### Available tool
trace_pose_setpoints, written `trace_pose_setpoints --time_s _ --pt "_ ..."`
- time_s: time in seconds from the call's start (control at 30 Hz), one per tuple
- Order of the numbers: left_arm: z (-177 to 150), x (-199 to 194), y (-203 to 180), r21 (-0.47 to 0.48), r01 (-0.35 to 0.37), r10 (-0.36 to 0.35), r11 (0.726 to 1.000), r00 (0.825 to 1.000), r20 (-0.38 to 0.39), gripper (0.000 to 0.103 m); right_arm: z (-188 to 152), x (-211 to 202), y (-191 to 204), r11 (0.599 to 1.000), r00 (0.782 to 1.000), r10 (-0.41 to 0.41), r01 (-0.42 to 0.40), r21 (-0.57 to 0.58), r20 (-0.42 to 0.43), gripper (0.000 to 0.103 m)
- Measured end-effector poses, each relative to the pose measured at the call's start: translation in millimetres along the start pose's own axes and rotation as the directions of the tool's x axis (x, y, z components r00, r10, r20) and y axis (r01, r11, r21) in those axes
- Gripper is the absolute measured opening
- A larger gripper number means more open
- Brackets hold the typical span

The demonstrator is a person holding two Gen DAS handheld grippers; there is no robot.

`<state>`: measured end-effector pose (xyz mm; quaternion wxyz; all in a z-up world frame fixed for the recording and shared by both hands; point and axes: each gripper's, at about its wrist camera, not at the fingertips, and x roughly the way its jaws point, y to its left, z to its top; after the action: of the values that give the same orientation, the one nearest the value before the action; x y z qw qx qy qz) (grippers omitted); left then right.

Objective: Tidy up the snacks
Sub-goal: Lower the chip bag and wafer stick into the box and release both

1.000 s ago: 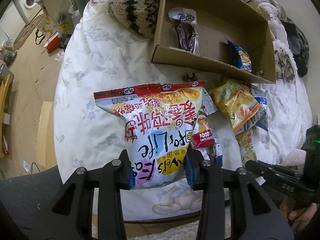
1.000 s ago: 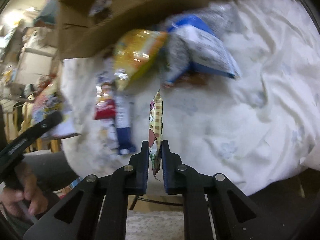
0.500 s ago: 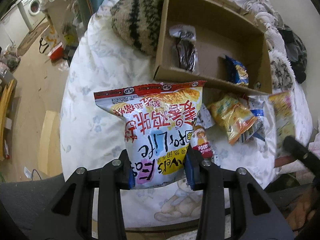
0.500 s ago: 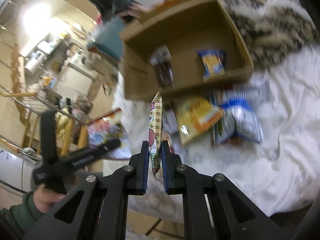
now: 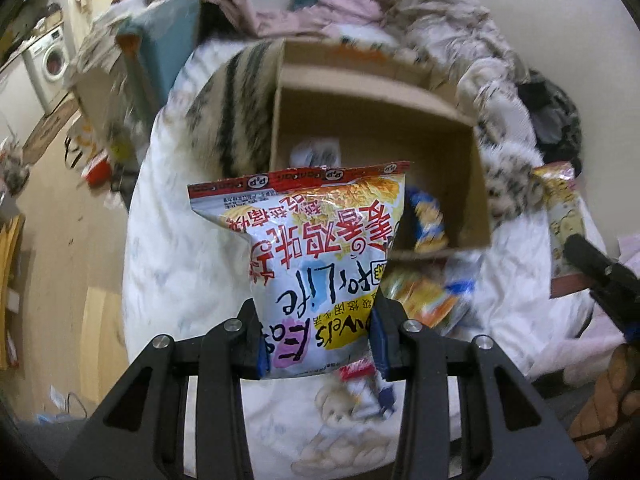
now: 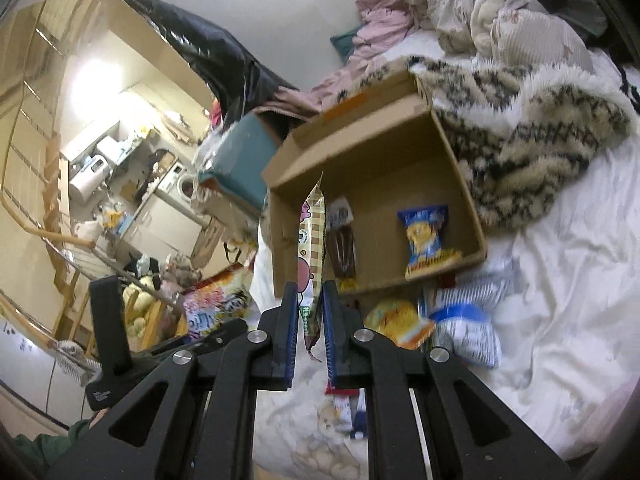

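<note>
The task looks about midway. At the left, the left gripper is clamped on the lower end of a big chip bag, held up in the air over the near edge of the bed, short of the box. Next, the right gripper has its jaws pressed together on a thin checked packet, held edge-on and in line with the box's left side. The box lies open on the bed, against a striped blanket; two snacks already lie inside, a dark packet at the left and a blue bag at the right. Still loose on the bed, just before the box's near wall, are a yellow bag, a blue-and-white bag and a small red-and-blue packet at the bed's near edge. So two are in, two are in hand, and at least three wait.
</note>
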<state>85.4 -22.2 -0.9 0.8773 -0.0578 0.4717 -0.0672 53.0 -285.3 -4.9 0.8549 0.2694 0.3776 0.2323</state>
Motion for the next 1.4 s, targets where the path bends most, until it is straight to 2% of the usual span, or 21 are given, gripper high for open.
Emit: trace_pose_setpoints --time_s 0.23,0.5,0.57,0.73,0.83,1.4 --pt "48.4 4.2 -12.3 0.056 0.012 -0.014 0.998 0.999 0.037 0.034 43.6 2.0 -5.7 1.000 0.999 -0.015 0.015 -0.001 0.037 0.012" --pt "76.1 31.1 -15.4 0.083 0.002 -0.007 0.997 0.999 0.052 0.034 78.5 25.9 -17.5 0.998 0.998 -0.049 0.049 -0.027 0.027 0.012" --pt "74.4 46.3 -18.5 0.116 -0.005 0.000 0.993 0.999 0.036 0.034 78.0 40.8 -27.0 0.997 0.998 -0.069 0.069 -0.041 -0.001 0.012" --pt "68.5 70.9 -18.7 0.135 0.009 -0.011 0.991 1.000 0.015 0.034 65.4 71.7 -62.2 0.990 0.989 -0.121 0.126 0.058 -0.083 0.012" --pt "67.2 79.8 -18.5 0.129 0.016 -0.017 0.991 1.000 0.010 0.034 63.7 77.2 -59.9 0.988 0.984 -0.151 0.154 0.024 -0.093 0.012" --pt "64.7 102.9 -13.1 0.108 -0.018 0.022 0.994 0.999 -0.036 0.035 59.7 120.8 -50.3 0.987 0.970 -0.155 0.161 0.018 -0.186 0.012"
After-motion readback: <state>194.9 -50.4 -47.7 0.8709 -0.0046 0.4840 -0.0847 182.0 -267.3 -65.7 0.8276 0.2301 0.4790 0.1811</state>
